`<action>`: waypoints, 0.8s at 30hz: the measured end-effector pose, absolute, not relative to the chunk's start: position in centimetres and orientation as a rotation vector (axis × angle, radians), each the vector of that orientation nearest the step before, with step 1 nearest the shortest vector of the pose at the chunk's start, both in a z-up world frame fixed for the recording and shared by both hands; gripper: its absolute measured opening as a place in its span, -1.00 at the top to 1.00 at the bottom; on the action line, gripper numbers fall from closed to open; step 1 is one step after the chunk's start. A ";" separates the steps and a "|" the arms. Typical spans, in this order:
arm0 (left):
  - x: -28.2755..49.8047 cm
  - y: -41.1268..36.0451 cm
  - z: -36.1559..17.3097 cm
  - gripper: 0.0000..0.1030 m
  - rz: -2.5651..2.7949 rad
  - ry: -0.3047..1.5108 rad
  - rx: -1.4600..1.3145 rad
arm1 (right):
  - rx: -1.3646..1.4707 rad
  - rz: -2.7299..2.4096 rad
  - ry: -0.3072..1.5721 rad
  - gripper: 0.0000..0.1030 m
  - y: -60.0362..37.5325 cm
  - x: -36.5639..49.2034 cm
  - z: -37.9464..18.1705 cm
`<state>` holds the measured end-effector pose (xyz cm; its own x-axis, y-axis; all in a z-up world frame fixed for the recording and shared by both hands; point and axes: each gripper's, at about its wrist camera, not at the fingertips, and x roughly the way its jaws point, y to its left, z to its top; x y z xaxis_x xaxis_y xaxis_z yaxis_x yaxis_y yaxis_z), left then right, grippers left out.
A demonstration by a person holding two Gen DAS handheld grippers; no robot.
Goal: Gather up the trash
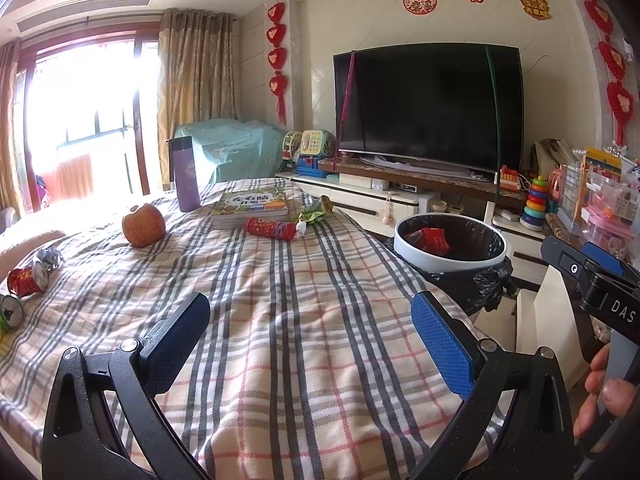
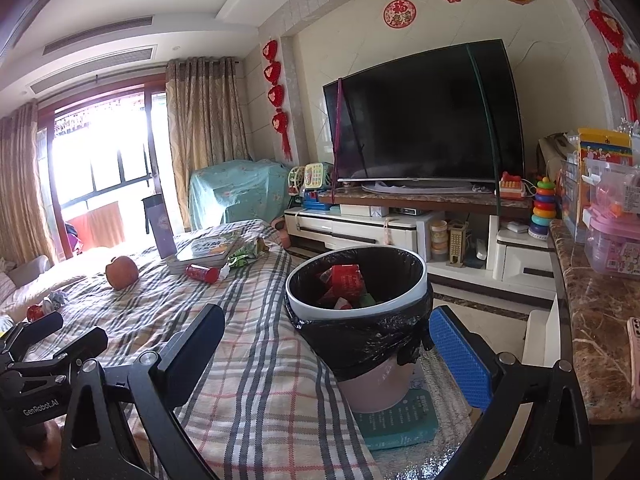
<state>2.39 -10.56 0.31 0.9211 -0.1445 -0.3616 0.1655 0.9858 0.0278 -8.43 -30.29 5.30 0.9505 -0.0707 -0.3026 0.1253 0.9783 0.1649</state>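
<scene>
In the left wrist view, the left gripper (image 1: 310,344) hangs over the plaid cloth (image 1: 280,300) with its fingers spread wide and nothing between them. Far on the cloth lie a red wrapper (image 1: 271,227) and a green wrapper (image 1: 316,212), both just beside the book (image 1: 252,205). An apple (image 1: 143,225) sits to the left, and a purple bottle (image 1: 185,174) stands behind it. At the left edge are a second red wrapper (image 1: 25,282), a foil piece (image 1: 47,261) touching it, and a crushed can (image 1: 11,312) nearer. The bin (image 1: 450,246), with a black bag, stands at the right of the cloth and holds red trash (image 1: 430,240). The right gripper (image 1: 592,280) shows at the far right edge; I cannot tell its state from here. In the right wrist view, the right gripper (image 2: 326,354) is spread open and empty, near the bin (image 2: 356,300), which is in front of it and contains red trash (image 2: 346,280). The left gripper (image 2: 44,348) shows at the left edge.
</scene>
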 end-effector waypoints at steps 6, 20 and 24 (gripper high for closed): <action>2.3 -10.6 0.3 -1.00 -0.161 0.365 0.056 | 0.187 -0.099 0.299 -1.00 -30.3 -8.5 5.4; 2.0 -10.8 0.2 -1.00 -0.166 0.364 0.057 | 0.188 -0.093 0.296 -1.00 -30.1 -8.9 5.7; 1.9 -10.9 0.2 -1.00 -0.168 0.361 0.058 | 0.179 -0.089 0.293 -1.00 -29.9 -9.0 5.8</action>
<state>1.86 -10.86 0.22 0.9219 -0.1535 -0.3558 0.1740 0.9844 0.0260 -8.96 -29.87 5.82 0.9536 -0.0611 -0.2948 0.1131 0.9802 0.1627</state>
